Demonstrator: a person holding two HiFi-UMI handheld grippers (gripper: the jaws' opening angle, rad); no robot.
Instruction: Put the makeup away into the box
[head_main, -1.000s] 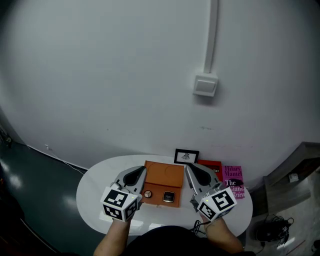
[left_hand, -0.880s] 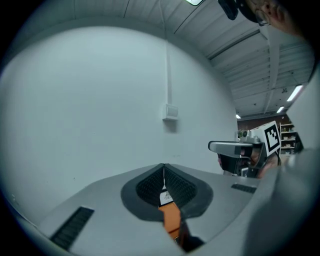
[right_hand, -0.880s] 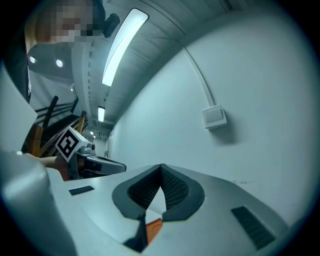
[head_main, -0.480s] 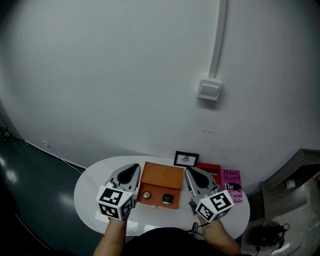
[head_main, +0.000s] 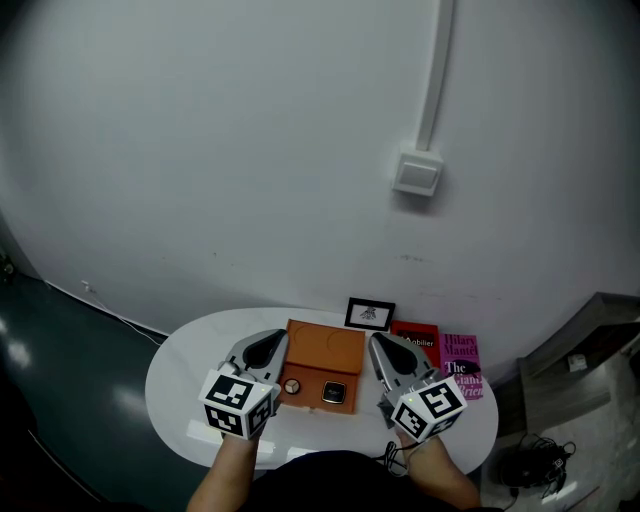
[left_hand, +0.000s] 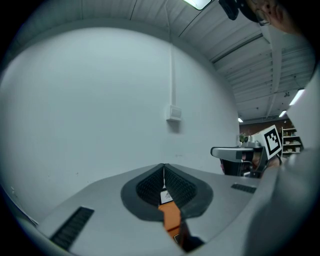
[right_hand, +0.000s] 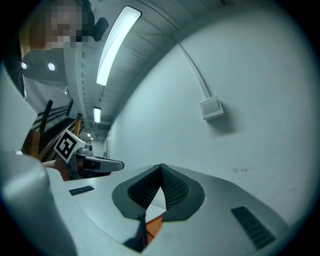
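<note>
My left tongs (head_main: 268, 342) and right tongs (head_main: 379, 343) sit closed and empty beside the orange box (head_main: 326, 350), where a round compact (head_main: 292, 386) and a square compact (head_main: 334, 392) already lie, so little seems left.

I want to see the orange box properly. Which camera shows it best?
The head view: the whole orange box lies on the white table, seen from above. Both gripper views show only an orange sliver past their jaws.

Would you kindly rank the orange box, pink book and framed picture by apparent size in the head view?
Largest to smallest:
orange box
pink book
framed picture
</note>
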